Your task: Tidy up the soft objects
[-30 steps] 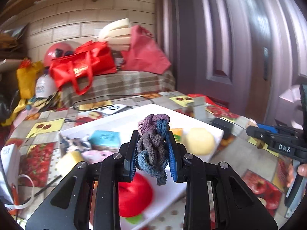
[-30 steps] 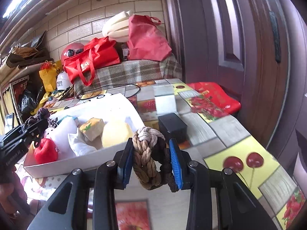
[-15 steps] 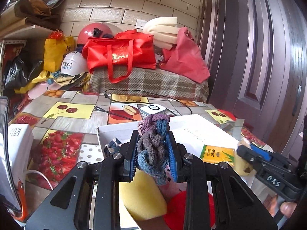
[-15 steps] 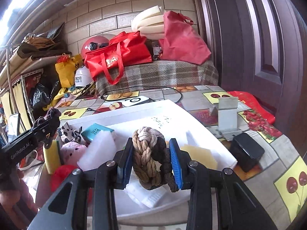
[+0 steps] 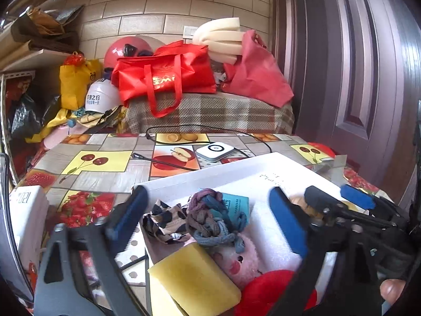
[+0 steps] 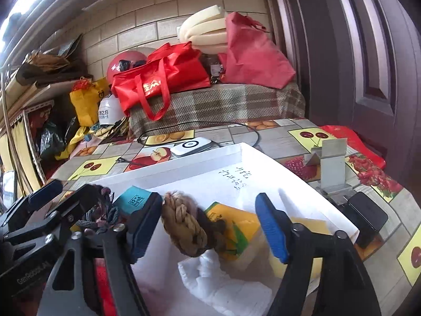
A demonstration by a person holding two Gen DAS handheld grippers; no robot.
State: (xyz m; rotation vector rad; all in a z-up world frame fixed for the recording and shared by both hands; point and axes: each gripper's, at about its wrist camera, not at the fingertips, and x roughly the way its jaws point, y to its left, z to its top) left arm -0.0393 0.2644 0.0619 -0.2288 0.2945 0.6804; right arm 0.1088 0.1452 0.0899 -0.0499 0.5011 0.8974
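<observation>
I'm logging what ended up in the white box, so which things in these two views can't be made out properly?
- Red plush toy, left wrist view: cut off by the bottom edge and the tool's arm.
- Handwriting on the white box, right wrist view: too small to read.
- Yellow packet, right wrist view: partly hidden under the brown braided rope.

We are seeing a braided cloth rope [image 5: 210, 218] in purple and grey yarn, rough, lying between the matt black plastic fingers [image 5: 126, 216] with ribbed blue rubber pads. Just below it are showing a coarse yellow sponge [image 5: 194, 279] and fuzzy pink plush [image 5: 236, 258]. Between the other fingers [image 6: 271, 226] a tan knotted rope [image 6: 184, 226] is looking fibrous, resting over a smooth white cardboard box [image 6: 263, 173].
</observation>
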